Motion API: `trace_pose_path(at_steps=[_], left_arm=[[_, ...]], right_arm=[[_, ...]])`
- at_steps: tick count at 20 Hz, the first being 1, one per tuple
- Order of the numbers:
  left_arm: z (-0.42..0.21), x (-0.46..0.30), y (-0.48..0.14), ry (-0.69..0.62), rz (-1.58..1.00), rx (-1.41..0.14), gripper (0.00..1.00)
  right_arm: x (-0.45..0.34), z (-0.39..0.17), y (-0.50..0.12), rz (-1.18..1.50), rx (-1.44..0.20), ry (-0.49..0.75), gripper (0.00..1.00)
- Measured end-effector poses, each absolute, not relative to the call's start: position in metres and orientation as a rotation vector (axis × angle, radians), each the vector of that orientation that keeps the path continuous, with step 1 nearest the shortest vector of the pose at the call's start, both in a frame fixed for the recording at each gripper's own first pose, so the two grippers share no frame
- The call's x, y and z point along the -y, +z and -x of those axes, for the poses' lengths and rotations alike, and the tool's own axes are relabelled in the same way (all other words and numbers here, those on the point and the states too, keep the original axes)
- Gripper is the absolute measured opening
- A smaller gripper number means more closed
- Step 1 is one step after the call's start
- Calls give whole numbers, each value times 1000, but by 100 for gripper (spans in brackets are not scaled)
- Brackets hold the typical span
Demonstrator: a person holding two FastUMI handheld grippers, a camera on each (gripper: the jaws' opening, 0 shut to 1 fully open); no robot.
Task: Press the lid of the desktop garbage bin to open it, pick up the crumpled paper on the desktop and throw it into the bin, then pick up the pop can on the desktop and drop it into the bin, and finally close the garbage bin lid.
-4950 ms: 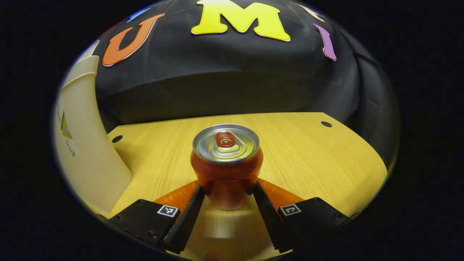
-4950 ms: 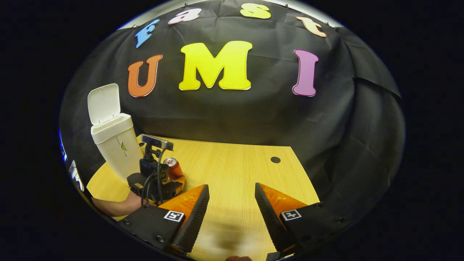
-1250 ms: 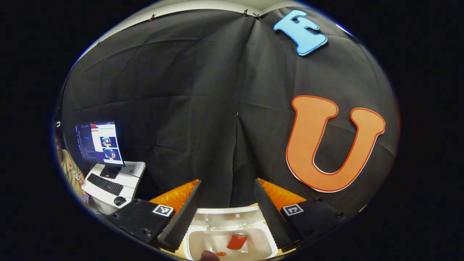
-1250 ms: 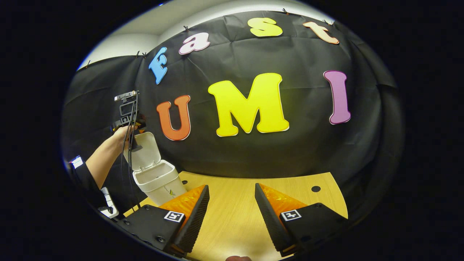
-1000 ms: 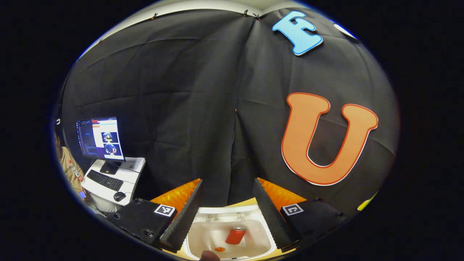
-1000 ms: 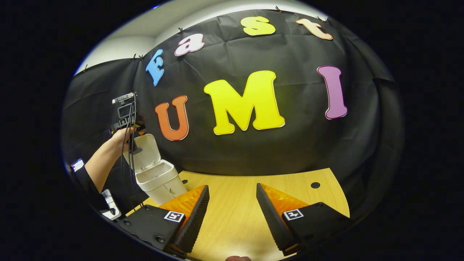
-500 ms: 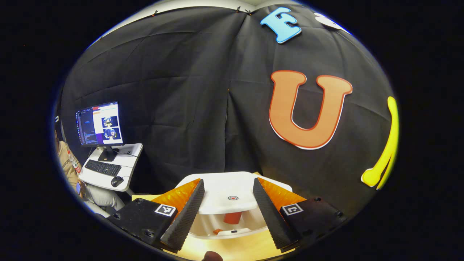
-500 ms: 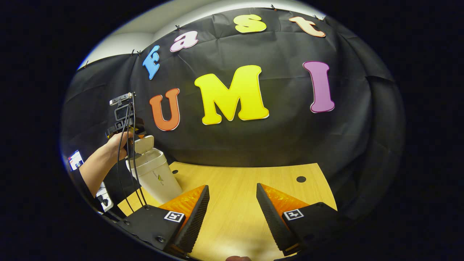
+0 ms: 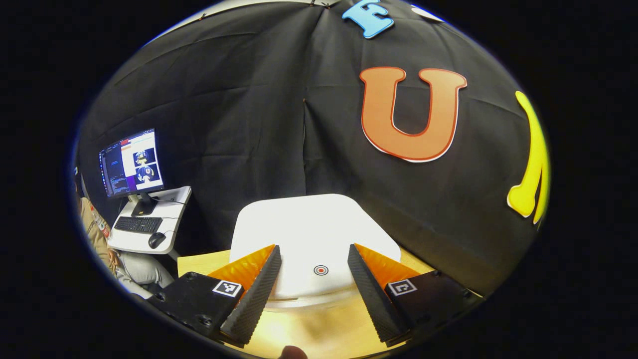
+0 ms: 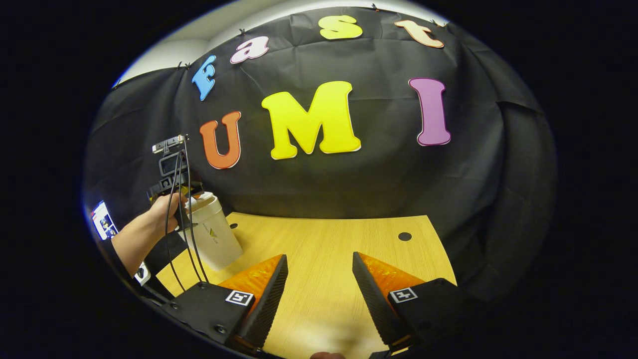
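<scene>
1. The left gripper (image 9: 314, 279) hangs just above the lid (image 9: 309, 234) of the garbage bin (image 10: 212, 234), its fingers spread apart with nothing between them; a small ring mark (image 9: 320, 269) on the lid sits between the fingertips
2. The lid lies down flat over the bin, which stands at the far left corner of the wooden table (image 10: 339, 249), close against the black cloth wall; no paper or can is to be seen on the table, so they are presumably inside
3. The right gripper (image 10: 319, 294) hovers over the bare middle of the table, fingers apart and empty, well away from the bin
4. The lid looks like thin, stiff, smooth plastic, light and hinged at the back; I judge it needs a push, not a grasp, best near its front edge around the ring mark
5. The bin seems light, so a sideways shove could tip it; the press should go straight down
</scene>
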State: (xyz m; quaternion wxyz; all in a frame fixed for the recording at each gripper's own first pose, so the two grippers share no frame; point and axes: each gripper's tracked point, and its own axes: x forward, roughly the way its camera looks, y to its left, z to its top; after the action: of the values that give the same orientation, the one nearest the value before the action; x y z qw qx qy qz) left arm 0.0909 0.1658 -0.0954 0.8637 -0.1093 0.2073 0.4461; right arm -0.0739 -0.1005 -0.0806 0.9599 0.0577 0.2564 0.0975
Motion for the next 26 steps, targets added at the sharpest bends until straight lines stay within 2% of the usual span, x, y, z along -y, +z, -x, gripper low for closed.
trace_pose_path(at_steps=[2, 4, 7, 8, 9, 10, 11, 12, 13, 14, 20, 21, 22, 26], left_arm=[[-90, -167, -101, 935, 224, -447, 90], [-89, -167, -102, 935, 216, -442, 91], [-90, -165, -104, 927, 196, -444, 91], [-90, -165, -105, 922, 185, -437, 91], [-90, -166, -106, 917, 176, -430, 91], [-89, -165, -107, 917, 171, -426, 90], [-89, -166, -107, 919, 168, -420, 90], [-88, -164, -109, 924, 176, -411, 90], [-87, -163, -110, 928, 186, -398, 91], [-88, -162, -110, 932, 191, -379, 91], [-89, -158, -111, 918, 69, -317, 90], [-87, -159, -112, 918, 71, -306, 90], [-89, -160, -112, 918, 64, -300, 90], [-89, -161, -105, 903, 49, -243, 89]], right_arm=[[96, 74, -82, -108, -522, 205, 83], [92, 74, -83, -105, -525, 211, 80], [88, 73, -83, -114, -524, 217, 80], [87, 73, -84, -120, -525, 219, 83], [87, 73, -86, -128, -526, 221, 80], [85, 74, -87, -139, -527, 227, 83], [84, 74, -87, -149, -526, 233, 80], [84, 74, -88, -160, -524, 237, 83], [85, 73, -91, -170, -525, 237, 80], [86, 73, -95, -182, -530, 241, 83], [97, 64, -121, -260, -560, 242, 83], [98, 60, -122, -275, -558, 237, 80], [98, 59, -125, -270, -558, 235, 84], [96, 45, -111, -190, -483, 227, 86]])
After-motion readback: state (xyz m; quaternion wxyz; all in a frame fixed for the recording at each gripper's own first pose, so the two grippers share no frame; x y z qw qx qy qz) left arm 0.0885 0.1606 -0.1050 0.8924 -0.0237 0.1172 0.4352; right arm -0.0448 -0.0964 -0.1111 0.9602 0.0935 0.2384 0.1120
